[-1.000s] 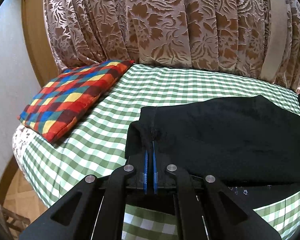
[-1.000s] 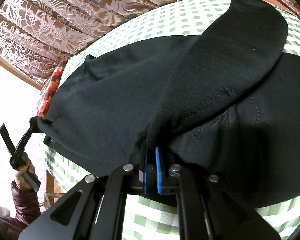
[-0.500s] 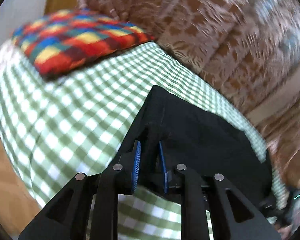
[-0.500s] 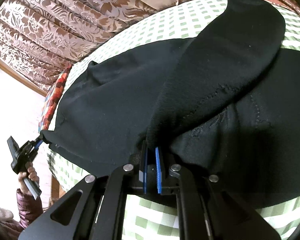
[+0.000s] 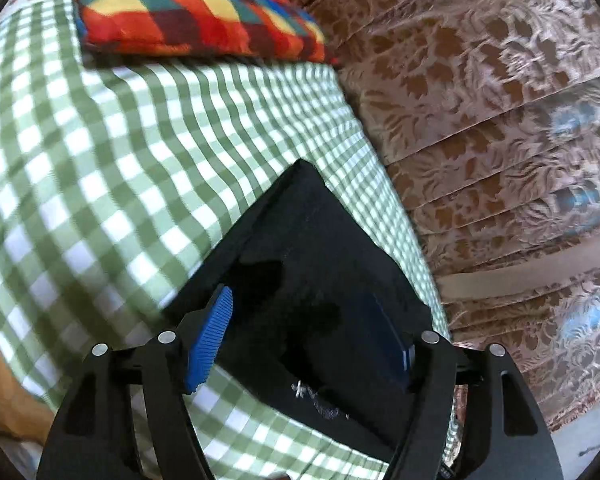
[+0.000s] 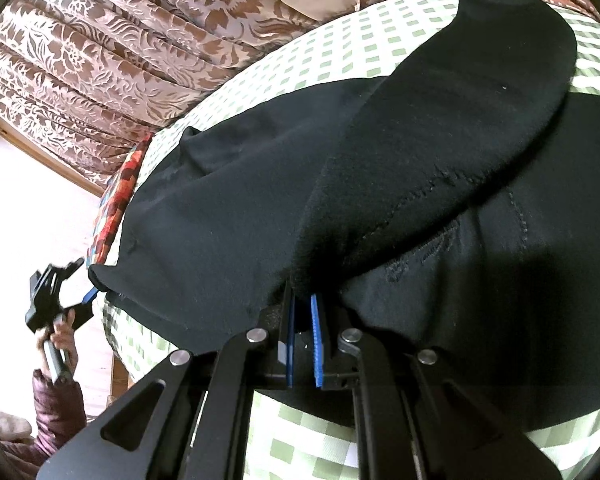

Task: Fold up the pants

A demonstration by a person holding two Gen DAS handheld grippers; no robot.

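Black pants lie spread on a green-and-white checked bed. In the left wrist view the pants' corner lies flat between my left gripper's wide-open blue pads, with nothing held. In the right wrist view my right gripper is shut on a fold of the pants, which rises from the pads and drapes over the rest. The left gripper also shows there at the pants' far left corner, in a hand.
A red, blue and yellow checked pillow lies at the head of the bed. A brown floral curtain hangs along the far side. The bed's edge and wooden floor are at the lower left.
My left gripper has opened and let go of the pants' corner, which now lies flat on the bed. The left wrist view has rolled round. My right gripper still holds its fold.
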